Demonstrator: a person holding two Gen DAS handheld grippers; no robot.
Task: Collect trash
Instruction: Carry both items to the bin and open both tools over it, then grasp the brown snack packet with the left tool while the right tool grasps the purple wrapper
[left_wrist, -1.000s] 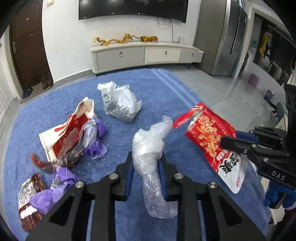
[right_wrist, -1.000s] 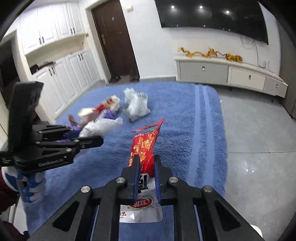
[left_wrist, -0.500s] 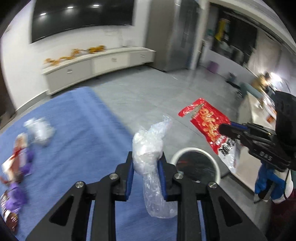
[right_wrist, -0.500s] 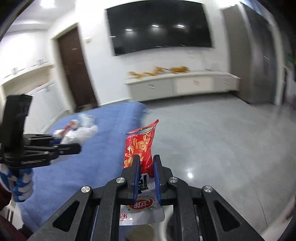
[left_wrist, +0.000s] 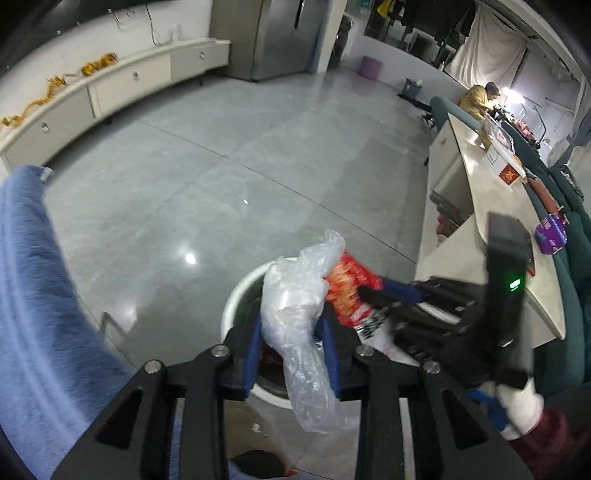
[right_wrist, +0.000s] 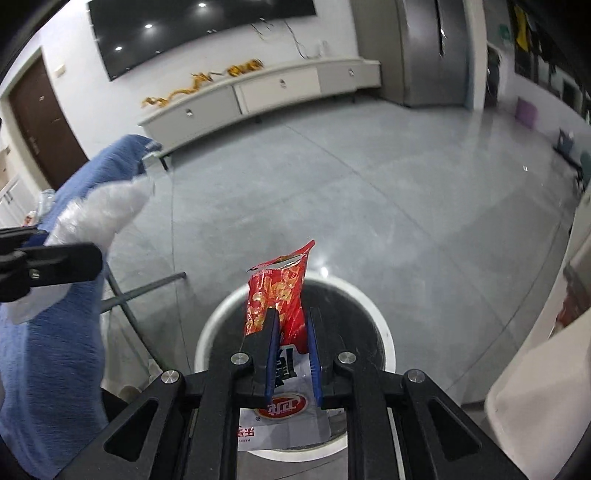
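A glossy grey tiled floor fills most of both views. Against the white back wall runs a long low cream cabinet with gold ornaments along its top, below a dark wall screen. A tall steel refrigerator stands beside it, a brown door farther left. A purple bin sits near the far wall, and a seated person in yellow is at the far right.
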